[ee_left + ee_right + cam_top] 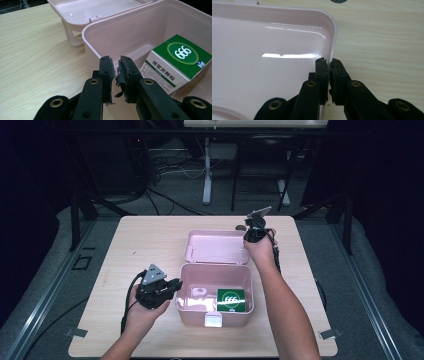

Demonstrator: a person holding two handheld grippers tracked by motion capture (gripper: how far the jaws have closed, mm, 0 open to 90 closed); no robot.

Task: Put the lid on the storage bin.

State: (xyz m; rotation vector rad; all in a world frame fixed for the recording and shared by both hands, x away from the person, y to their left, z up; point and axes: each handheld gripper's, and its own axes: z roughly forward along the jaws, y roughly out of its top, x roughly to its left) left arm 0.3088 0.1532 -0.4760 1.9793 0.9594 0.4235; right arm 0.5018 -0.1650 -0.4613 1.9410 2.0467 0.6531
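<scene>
A pink plastic box (186,306) stands open mid-table, its lid (215,247) lying flat behind it. Inside, at the right, lies a green and white carton marked 666 (231,300). My left gripper (175,285) is at the box's left wall. In the left gripper view its jaws (116,65) are closed over the wall's rim (86,40), and the carton (180,60) sits just beyond. My right gripper (249,239) is at the lid's right edge. In the right gripper view it (329,65) is shut on the lid's rim (334,37), near the far corner.
The light wooden table (140,245) has free room left and right of the box. A small dark object (240,227) lies just beyond the lid's far right corner. A white latch (214,320) is on the box's front. Dark floor, cables and stands surround the table.
</scene>
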